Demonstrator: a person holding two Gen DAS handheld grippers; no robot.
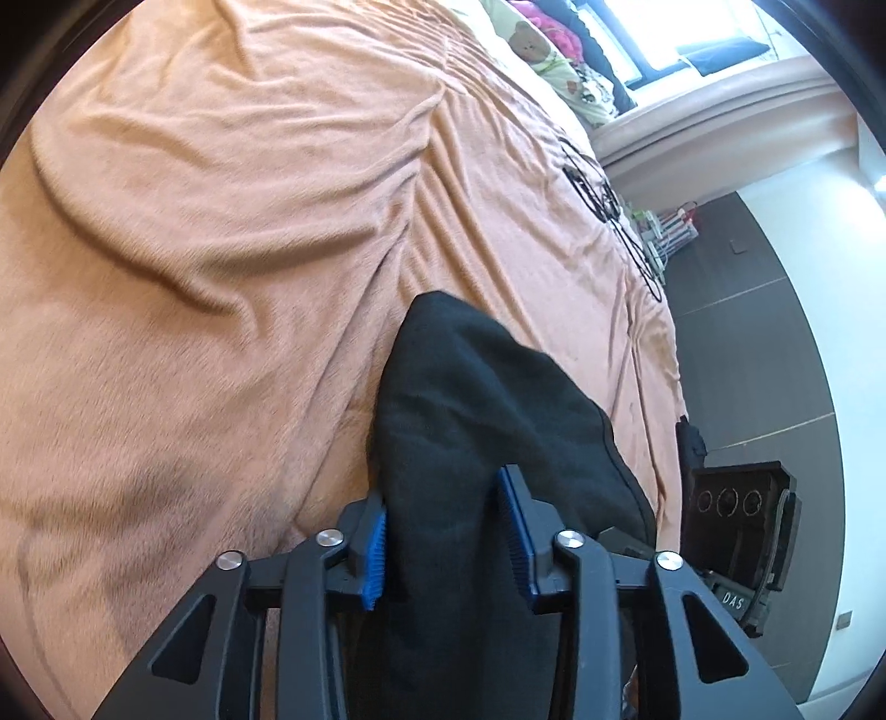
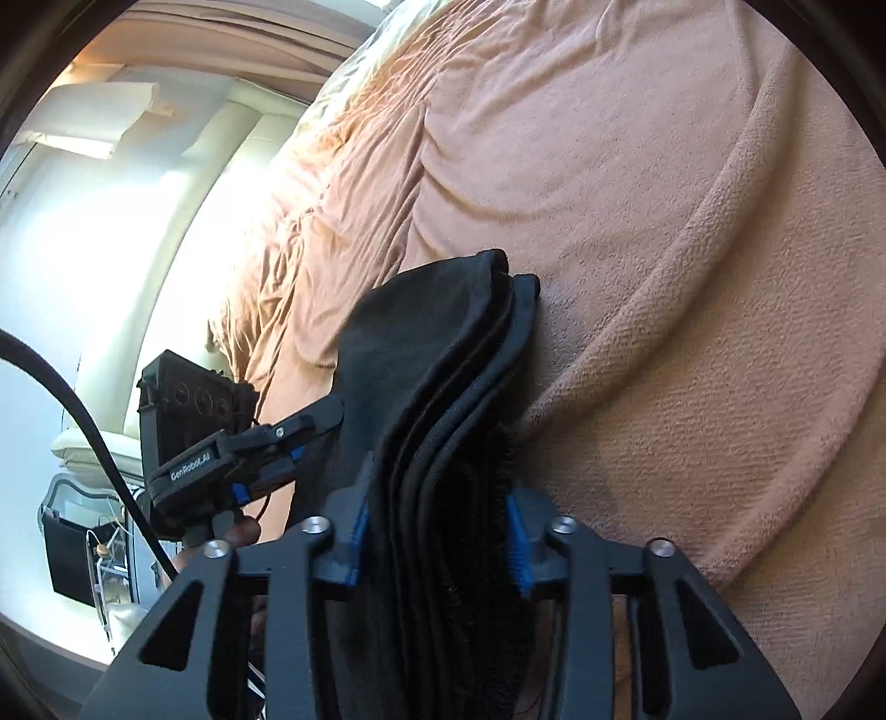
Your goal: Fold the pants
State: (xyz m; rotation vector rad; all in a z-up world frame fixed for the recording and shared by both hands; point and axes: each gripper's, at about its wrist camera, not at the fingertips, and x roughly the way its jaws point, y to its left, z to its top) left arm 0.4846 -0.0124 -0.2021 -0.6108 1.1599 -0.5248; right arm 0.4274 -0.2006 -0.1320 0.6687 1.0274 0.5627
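Observation:
The black pants are bunched into a thick folded stack over the peach blanket. My left gripper is shut on one end of that stack, blue pads pressed into the cloth on both sides. In the right wrist view the pants show several stacked layers and hems. My right gripper is shut on them, a fuzzy inner lining against its right pad. The left gripper appears there too, gripping the fabric from the left side, with a hand under it.
The blanket covers the bed, wrinkled with long ridges. A black cable lies on it near the far edge. Pillows and clothes sit at the head. Dark floor runs beside the bed. A white armchair stands by the wall.

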